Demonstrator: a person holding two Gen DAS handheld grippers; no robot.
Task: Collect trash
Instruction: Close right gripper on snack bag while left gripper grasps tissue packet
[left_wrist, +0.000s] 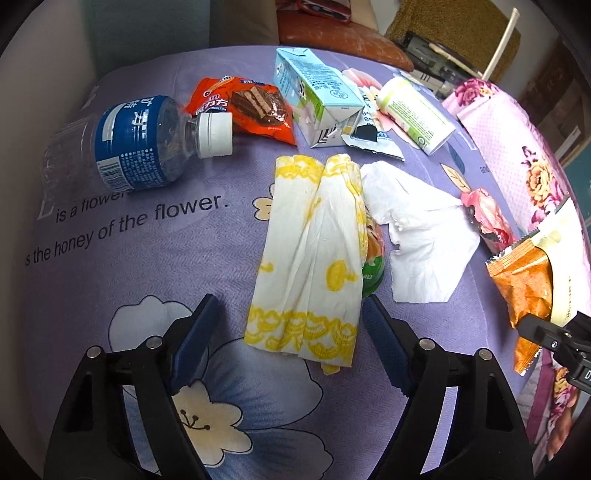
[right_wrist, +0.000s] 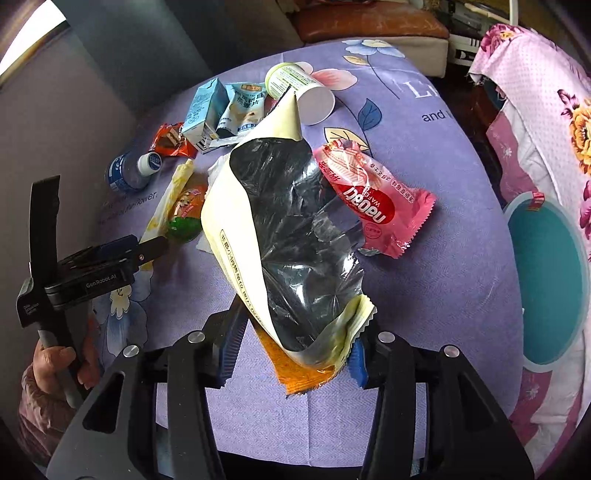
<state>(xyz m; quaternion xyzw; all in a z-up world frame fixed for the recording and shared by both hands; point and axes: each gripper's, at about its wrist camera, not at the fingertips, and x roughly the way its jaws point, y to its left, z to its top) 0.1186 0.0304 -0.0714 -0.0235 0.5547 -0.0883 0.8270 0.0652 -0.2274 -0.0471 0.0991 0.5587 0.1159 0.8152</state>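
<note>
Trash lies on a purple flowered cloth (left_wrist: 155, 266). A yellow-and-white napkin (left_wrist: 314, 240) lies between the fingers of my left gripper (left_wrist: 290, 299), whose pads stand clear of it, so it is open. Half under the napkin is a green and orange packet (left_wrist: 373, 266), with a white tissue (left_wrist: 417, 229) beside it. My right gripper (right_wrist: 301, 332) is shut on a cream, black and orange wrapper (right_wrist: 291, 229), held above the cloth. A pink wafer wrapper (right_wrist: 373, 199) lies just beyond it.
Farther back lie a water bottle (left_wrist: 136, 144), an orange wafer wrapper (left_wrist: 251, 107), a light-blue milk carton (left_wrist: 314, 96), a torn packet (left_wrist: 369, 133) and a white tub (left_wrist: 413, 114). A round teal container (right_wrist: 546, 280) sits at the right beside pink floral fabric (right_wrist: 535, 122).
</note>
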